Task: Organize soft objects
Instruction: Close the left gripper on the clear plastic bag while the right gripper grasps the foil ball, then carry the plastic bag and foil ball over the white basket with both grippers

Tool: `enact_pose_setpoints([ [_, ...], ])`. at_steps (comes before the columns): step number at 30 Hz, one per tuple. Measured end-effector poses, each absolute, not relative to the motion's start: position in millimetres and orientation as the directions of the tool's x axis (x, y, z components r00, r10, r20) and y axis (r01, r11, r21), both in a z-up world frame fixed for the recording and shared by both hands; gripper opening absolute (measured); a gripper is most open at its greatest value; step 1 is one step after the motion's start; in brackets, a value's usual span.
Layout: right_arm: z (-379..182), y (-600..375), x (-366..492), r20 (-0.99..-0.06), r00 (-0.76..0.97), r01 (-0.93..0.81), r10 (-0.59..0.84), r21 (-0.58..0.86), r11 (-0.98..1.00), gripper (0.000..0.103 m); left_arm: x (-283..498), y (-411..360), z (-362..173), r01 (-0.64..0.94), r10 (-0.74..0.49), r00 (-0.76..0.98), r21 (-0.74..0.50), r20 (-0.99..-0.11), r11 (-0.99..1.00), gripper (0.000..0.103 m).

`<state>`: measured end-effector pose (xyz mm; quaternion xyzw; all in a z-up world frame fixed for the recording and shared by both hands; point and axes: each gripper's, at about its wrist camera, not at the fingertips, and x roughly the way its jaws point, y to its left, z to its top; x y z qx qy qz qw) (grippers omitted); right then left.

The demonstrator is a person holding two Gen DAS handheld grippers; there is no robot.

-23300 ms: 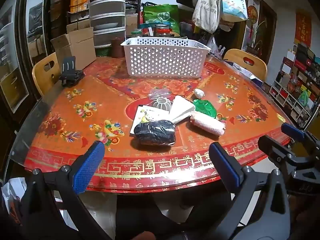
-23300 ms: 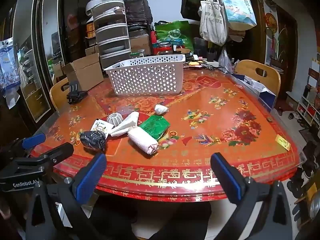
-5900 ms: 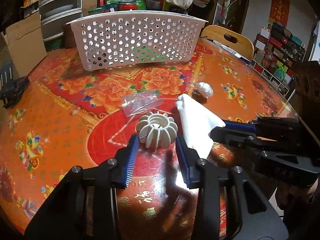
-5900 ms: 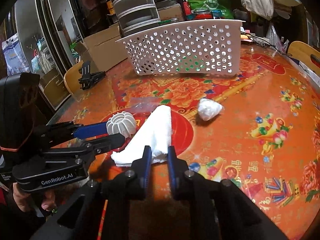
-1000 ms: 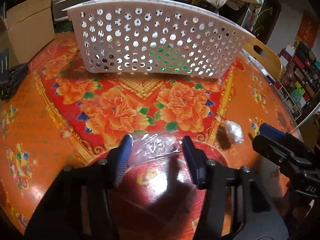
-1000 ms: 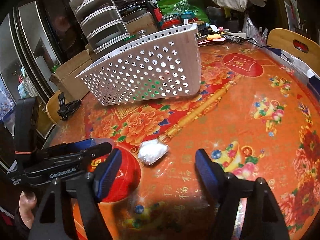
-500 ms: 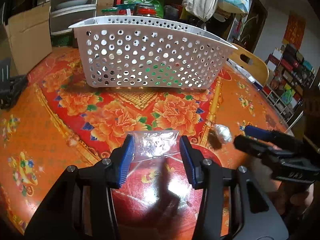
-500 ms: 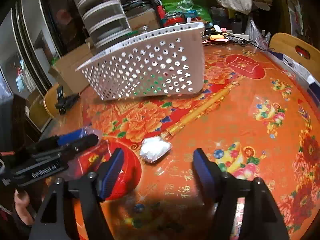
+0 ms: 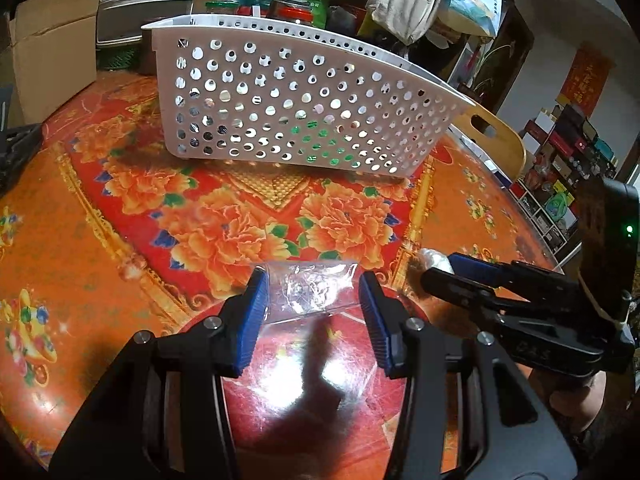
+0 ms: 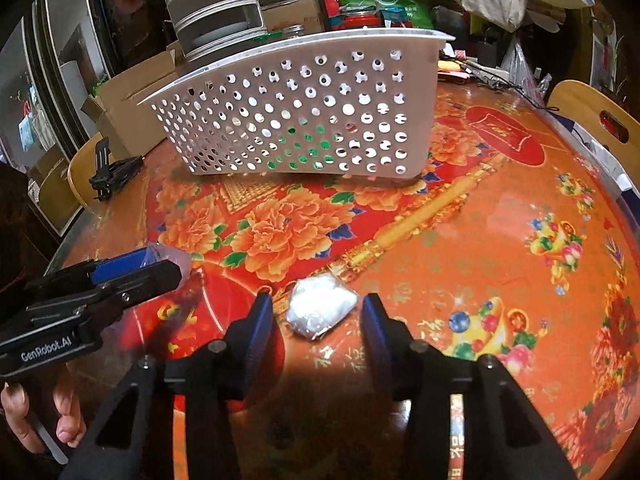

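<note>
The clear plastic bag [image 9: 312, 290] sits at the lower centre of the left wrist frame, caught between the blue pads of the left gripper [image 9: 313, 308]; both pads touch its side edges and its far end stands clear of the desk [image 9: 80, 240], so the left gripper is grasping the clear plastic bag. In the right wrist frame the same bag shows only as a pale corner at the tip of the left gripper [image 10: 160, 264], at the left edge of the frame, with a hand [image 10: 36, 420] below it.

The white wrapped bundle [image 10: 320, 306] lies on the desk at the lower centre of the right wrist frame, between the fingers of the right gripper [image 10: 318, 316]. Its jaws have just been closing, yet a gap shows on each side of the bundle, so the right gripper is still released. In the left wrist frame the bundle [image 9: 434, 258] appears at the right, just beyond the tip of the right gripper [image 9: 460, 268].

The white perforated basket [image 9: 280, 112] stands on the desk in the upper half of both frames, well apart from both grippers, with green and pale shapes showing through its holes.
</note>
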<state>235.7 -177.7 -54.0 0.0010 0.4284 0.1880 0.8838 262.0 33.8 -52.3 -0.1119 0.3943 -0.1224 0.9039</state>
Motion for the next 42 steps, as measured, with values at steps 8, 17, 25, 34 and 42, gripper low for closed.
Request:
enact_pose_setpoints([
  [8, -51.4, -176.2, 233.0, -0.744, 0.578, -0.335, 0.334, 0.157, 0.929, 0.029, 261.2, 33.7, -52.0, 0.144, -0.327, 0.659, -0.313, -0.678, 0.939, 0.044],
  [17, -38.8, -187.2, 224.0, -0.681, 0.629, -0.337, 0.375, 0.196, 0.921, 0.028, 258.5, 33.2, -49.3, 0.152, -0.332, 0.668, -0.314, -0.666, 0.937, 0.044],
  [25, -37.4, -191.8, 221.5, -0.663, 0.635, -0.340, 0.397, 0.221, 0.914, 0.028, 255.5, 27.6, -47.8, 0.159, -0.309, 0.681, -0.278, -0.664, 0.947, 0.044],
  [34, -33.0, -192.9, 214.3, -0.636, 0.653, -0.353, 0.411, 0.224, 0.908, 0.028, 249.0, 18.1, -41.7, 0.159, -0.256, 0.713, -0.205, -0.653, 0.966, 0.044],
  [42, -16.3, -198.3, 205.5, -0.621, 0.669, -0.357, 0.409, 0.214, 0.909, 0.028, 245.8, 22.2, -20.7, 0.133, -0.171, 0.745, -0.108, -0.645, 0.985, 0.044],
])
